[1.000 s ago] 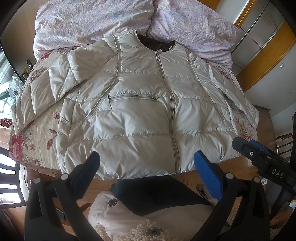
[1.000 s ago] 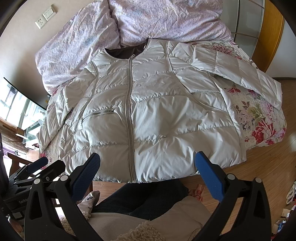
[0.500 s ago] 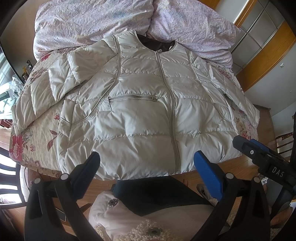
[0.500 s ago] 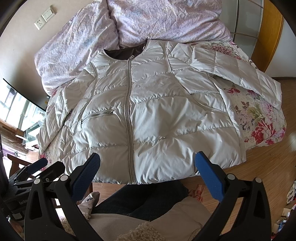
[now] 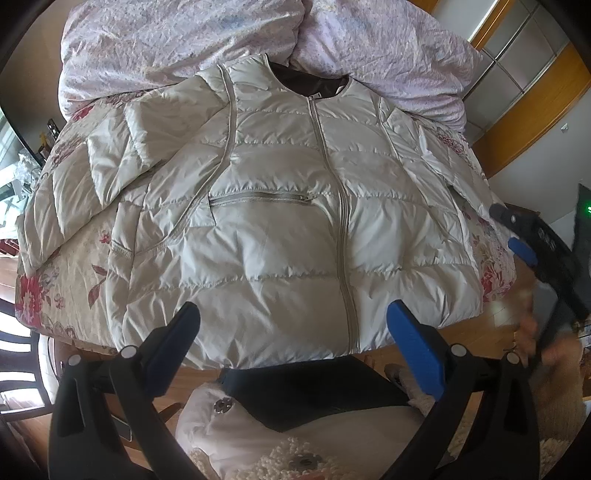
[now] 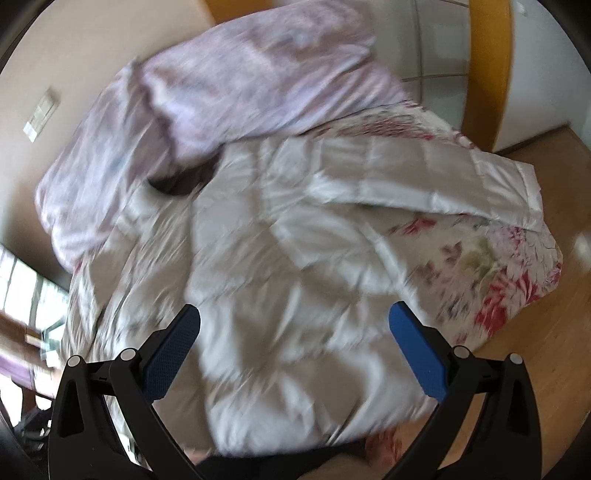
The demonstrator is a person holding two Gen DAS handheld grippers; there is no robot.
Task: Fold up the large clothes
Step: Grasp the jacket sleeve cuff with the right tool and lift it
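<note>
A cream quilted zip-up jacket [image 5: 288, 229] lies front up and spread flat on a floral bedspread [image 5: 70, 280], collar far, hem at the near bed edge. Its sleeves stretch out to both sides. My left gripper [image 5: 295, 332] is open and empty, above the hem. My right gripper [image 6: 295, 332] is open and empty, over the jacket's right half [image 6: 280, 280]; this view is motion-blurred. The right sleeve [image 6: 424, 184] lies out to the right. The right gripper also shows in the left wrist view [image 5: 535, 243] at the far right.
Lilac crumpled pillows [image 5: 221, 33] lie beyond the collar, also in the right wrist view [image 6: 229, 92]. Wooden floor [image 6: 546, 369] surrounds the bed. A dark chair [image 5: 14, 354] stands at the left. The person's dark trousers and pale top [image 5: 314, 413] are below the gripper.
My right gripper has swung forward and to the right over the jacket, blurring its view. My left gripper has barely moved.
</note>
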